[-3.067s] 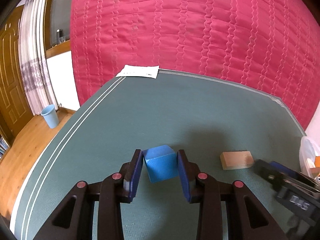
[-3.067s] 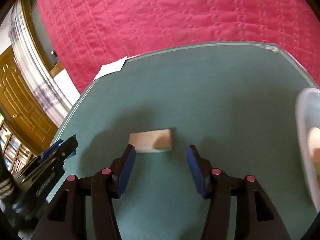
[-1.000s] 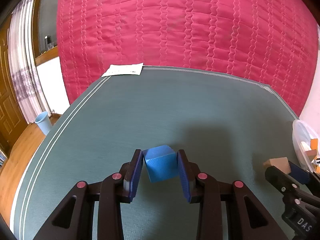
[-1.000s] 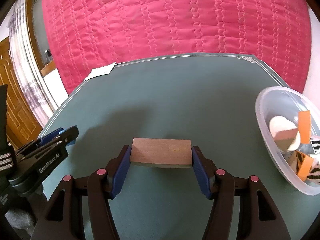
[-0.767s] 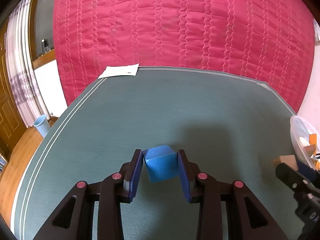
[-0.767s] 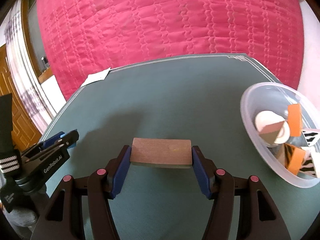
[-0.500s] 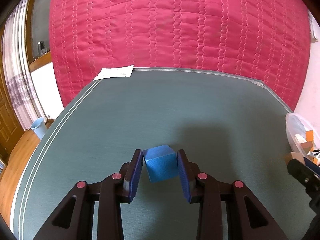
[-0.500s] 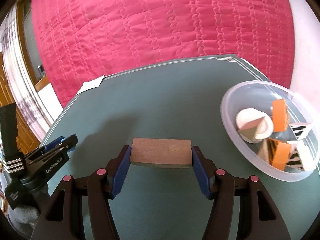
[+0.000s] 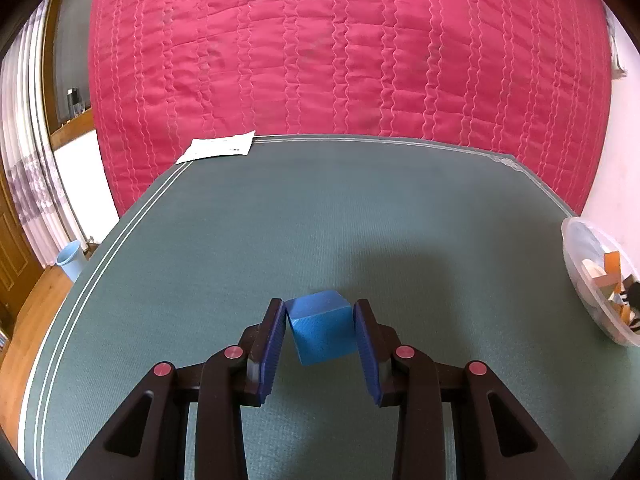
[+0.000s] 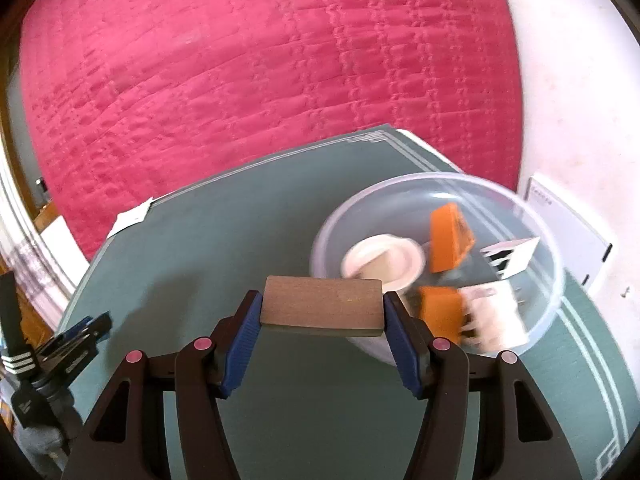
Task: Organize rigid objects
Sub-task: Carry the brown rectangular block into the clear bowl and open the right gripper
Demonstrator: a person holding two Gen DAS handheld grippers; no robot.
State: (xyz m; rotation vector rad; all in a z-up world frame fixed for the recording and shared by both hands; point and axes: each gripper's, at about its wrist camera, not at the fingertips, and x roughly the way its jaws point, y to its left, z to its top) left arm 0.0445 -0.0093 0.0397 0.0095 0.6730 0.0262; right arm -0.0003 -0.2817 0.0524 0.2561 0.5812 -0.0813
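My left gripper is shut on a blue cube and holds it above the green table mat. My right gripper is shut on a flat brown wooden block and holds it in the air at the near left rim of a clear plastic bowl. The bowl holds orange blocks, a white round piece and striped black-and-white pieces. The bowl also shows at the right edge of the left wrist view. The left gripper shows at the lower left of the right wrist view.
A red quilted cover hangs behind the table. A white paper sheet lies at the far left corner. A blue bin stands on the wooden floor to the left. A white card leans on the wall behind the bowl.
My right gripper took hold of the wooden block, lifted it and carried it right to the bowl's rim. My left gripper kept the blue cube and turned slightly toward the bowl.
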